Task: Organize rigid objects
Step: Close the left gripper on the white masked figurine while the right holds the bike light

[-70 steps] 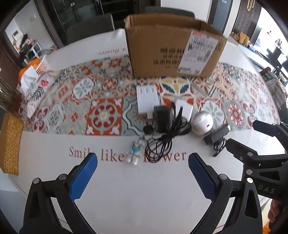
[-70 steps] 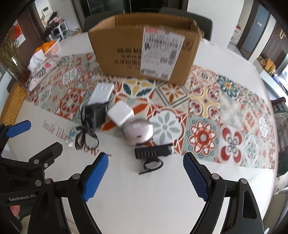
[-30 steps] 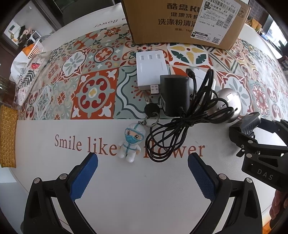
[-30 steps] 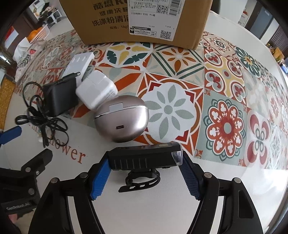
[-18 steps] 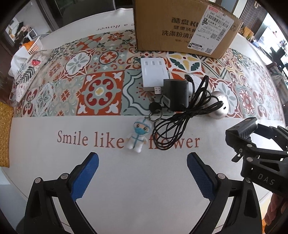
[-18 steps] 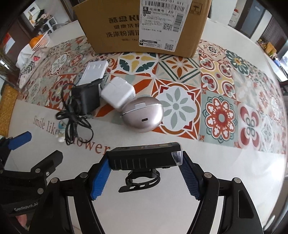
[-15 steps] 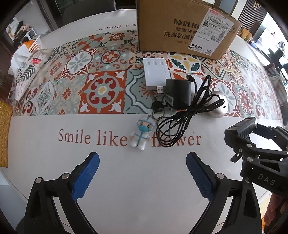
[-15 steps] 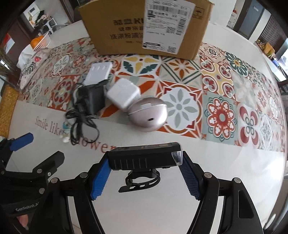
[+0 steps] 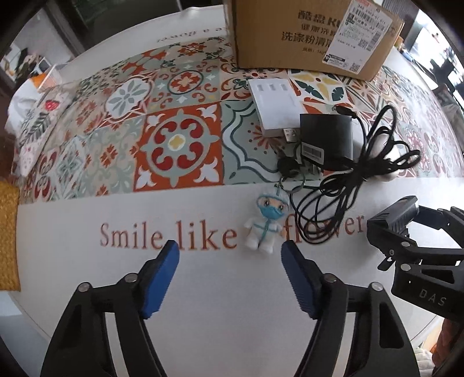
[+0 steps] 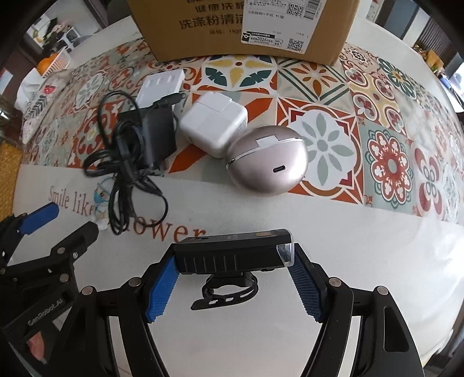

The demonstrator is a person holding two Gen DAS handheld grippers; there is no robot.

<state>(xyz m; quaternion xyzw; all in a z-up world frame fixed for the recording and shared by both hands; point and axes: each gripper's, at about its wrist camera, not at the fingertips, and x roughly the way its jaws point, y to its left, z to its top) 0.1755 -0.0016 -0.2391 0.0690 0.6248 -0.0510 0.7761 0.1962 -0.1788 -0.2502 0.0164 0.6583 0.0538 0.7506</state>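
**A:** At twelve o'clock on the table [image 10: 362, 261] stands the cardboard box [image 10: 232, 26], the biggest thing there, with a white label on its front. What lies before it?

**B:** On the patterned cloth [image 9: 179, 142], near the middle, a cluster. Seen from the right wrist, a round silver case [image 10: 268, 162] sits dead centre, touching a white charger block [image 10: 214, 123] at its ten o'clock. Further toward nine o'clock lies a black adapter [image 10: 156, 136] with its black cord [image 10: 124, 174] bundled over it, and a flat white box [image 10: 161, 85] behind that, nearer the cardboard box.

**A:** And the smallest?

**B:** A little masked figure [image 9: 266, 223] on a keyring, lying on the white strip over the printed words, just beside the cord loops.

**A:** The claws?

**B:** The right gripper [image 10: 233, 262] is clamped on a black bike light [image 10: 235, 255], held crosswise between the blue pads, its strap mount hanging beneath; it is at six o'clock in that view, in front of the silver case. The left gripper [image 9: 230, 252] has its pads apart with nothing between them, and the figure sits just ahead of its right pad at one o'clock.
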